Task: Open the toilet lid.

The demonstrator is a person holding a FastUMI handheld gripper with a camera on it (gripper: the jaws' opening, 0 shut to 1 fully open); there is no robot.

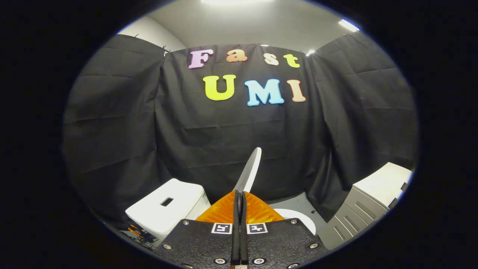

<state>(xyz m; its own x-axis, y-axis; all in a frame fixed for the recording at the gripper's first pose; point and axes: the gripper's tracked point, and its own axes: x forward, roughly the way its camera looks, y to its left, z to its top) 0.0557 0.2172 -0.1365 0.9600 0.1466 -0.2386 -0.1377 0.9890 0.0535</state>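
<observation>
Gripper view: white toilet tank [168,209] at near left; grey cabinet [373,209] at right. Toilet lid [249,170], raised edge-on, rises just ahead of the hand-held gripper [239,200], whose fingers pinch its rim. Lid likely stiff, light, slippery; hold near the edge.

Dim booth, ceiling lights [348,25] glaring, edges warped

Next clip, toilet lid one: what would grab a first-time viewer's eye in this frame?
First the toilet lid, seen edge-on and raised, rising from between the fingers of the gripper, which are closed on its lower edge. Then the white toilet tank beside the fingers on one side, and a grey drawer cabinet on the other.
</observation>
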